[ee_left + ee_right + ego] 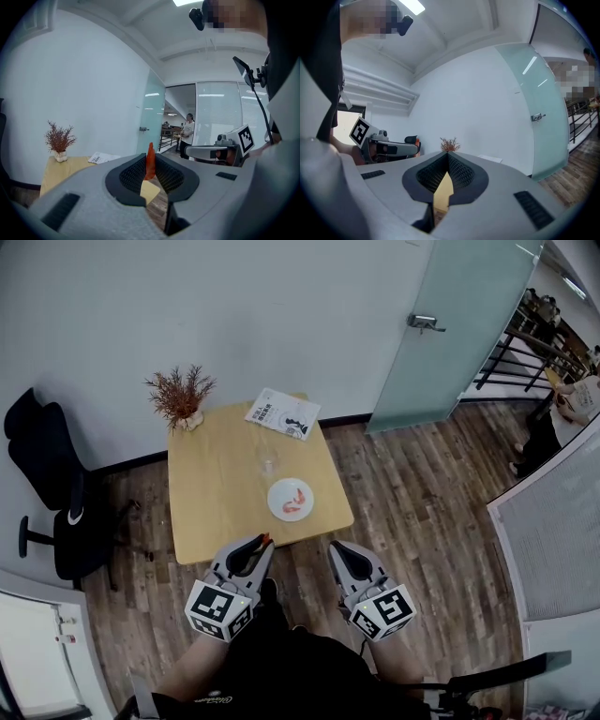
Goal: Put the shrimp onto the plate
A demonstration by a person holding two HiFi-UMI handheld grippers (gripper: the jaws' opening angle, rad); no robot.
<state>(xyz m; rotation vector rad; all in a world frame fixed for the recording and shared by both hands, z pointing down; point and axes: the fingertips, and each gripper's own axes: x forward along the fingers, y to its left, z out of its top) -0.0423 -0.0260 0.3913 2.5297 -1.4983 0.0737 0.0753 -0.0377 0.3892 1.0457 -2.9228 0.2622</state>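
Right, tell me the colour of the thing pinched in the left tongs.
Orange-red; the shrimp shows best in the left gripper view.

The grey left gripper (pixel 264 539) and right gripper (pixel 335 546) have black ribbed fingers (pixel 133 175) and black-and-white marker cubes (pixel 221 609).
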